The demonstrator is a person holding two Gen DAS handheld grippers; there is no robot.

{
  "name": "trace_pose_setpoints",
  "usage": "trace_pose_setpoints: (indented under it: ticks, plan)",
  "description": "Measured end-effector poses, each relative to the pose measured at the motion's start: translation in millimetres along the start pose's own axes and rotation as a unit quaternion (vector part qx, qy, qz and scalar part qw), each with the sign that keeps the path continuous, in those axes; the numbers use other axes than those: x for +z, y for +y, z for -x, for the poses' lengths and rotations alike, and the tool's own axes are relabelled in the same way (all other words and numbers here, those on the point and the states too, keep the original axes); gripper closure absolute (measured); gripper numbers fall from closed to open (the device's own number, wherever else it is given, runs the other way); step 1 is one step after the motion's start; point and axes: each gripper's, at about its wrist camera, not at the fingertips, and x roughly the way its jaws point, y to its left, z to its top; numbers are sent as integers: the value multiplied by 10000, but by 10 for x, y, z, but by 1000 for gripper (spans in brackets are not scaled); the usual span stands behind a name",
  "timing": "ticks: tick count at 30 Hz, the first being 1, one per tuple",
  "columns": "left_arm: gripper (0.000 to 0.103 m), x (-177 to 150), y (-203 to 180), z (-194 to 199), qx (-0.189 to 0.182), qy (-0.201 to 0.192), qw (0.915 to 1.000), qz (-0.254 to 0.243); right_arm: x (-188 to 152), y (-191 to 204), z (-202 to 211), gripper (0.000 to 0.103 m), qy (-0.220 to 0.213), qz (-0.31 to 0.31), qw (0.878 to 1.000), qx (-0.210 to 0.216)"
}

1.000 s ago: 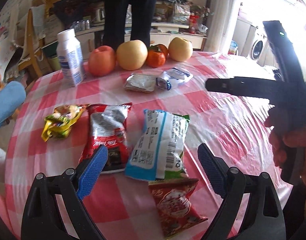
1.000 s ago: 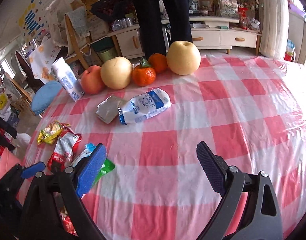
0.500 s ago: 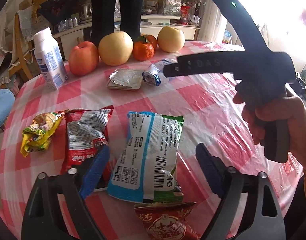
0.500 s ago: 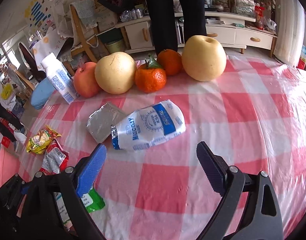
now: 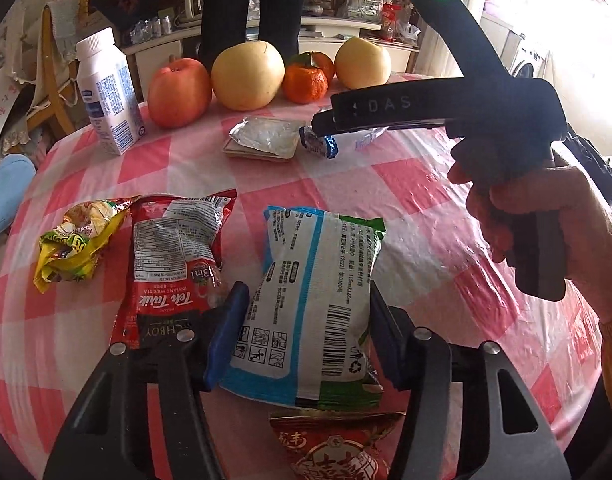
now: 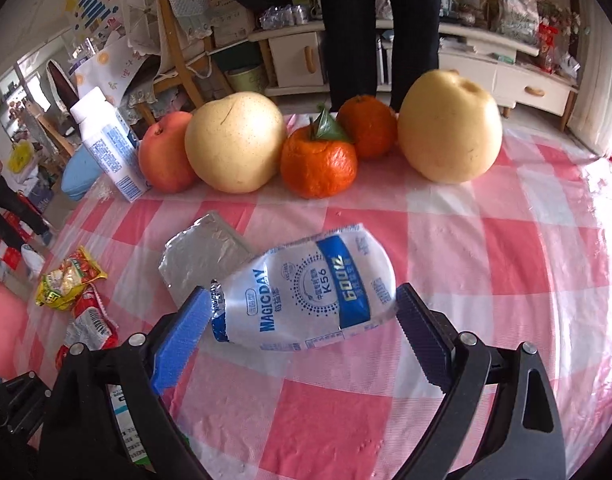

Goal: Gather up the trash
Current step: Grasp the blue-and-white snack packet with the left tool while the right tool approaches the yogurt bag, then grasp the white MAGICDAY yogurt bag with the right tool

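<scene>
Pink-and-white checked plastic covers the tabletop (image 5: 405, 184), with a cluttered room behind it and a person's dark legs at top centre.

Working left to right in the left wrist view: a crumpled yellow wrapper (image 5: 76, 244) lies at mid-left, a red milk-tea packet (image 5: 174, 256) just right of it, then the blue-and-green packet (image 5: 317, 308) in the lower centre. Your left hand-held gripper (image 5: 306, 332) straddles that packet; its long axis runs away from you up the frame, so the fingers cross its short width. The jaws are closing, and both pads look to be already against the packet's edges, though the right-hand contact is dark and hard to confirm. A red snack wrapper (image 5: 333, 448) peeks out at bottom centre, partly under the packet.

In the right wrist view, a silver foil wrapper (image 6: 202, 256) lies left of centre, and overlapping its right edge is the clear blue-printed pouch (image 6: 306, 300). Your right hand-held gripper (image 6: 302, 320) stands released with the pouch between its fingers, not yet pinched; the pouch's long axis lies across the gap, tilted up to the right.

By count: six pieces of trash, one white carton (image 6: 106, 144) at upper left, then five fruits along the far edge: one apple (image 6: 166, 156), two pears, two oranges.
</scene>
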Motion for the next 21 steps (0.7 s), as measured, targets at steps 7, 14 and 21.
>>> trace_pose_setpoints:
  ticks: [7,14,21]
  plan:
    - [46,-40,-5,39,-29,0,10000,59,-99,109,103,10,507,93,9952,835]
    - [46,-76,-9,77,-71,-11,9999,104,-132,361,373,10,363,550,9909,1171]
    - [46,-72,-20,72,-101,-15,9998,141,-64,125,277,10,-46,23,10000,-57]
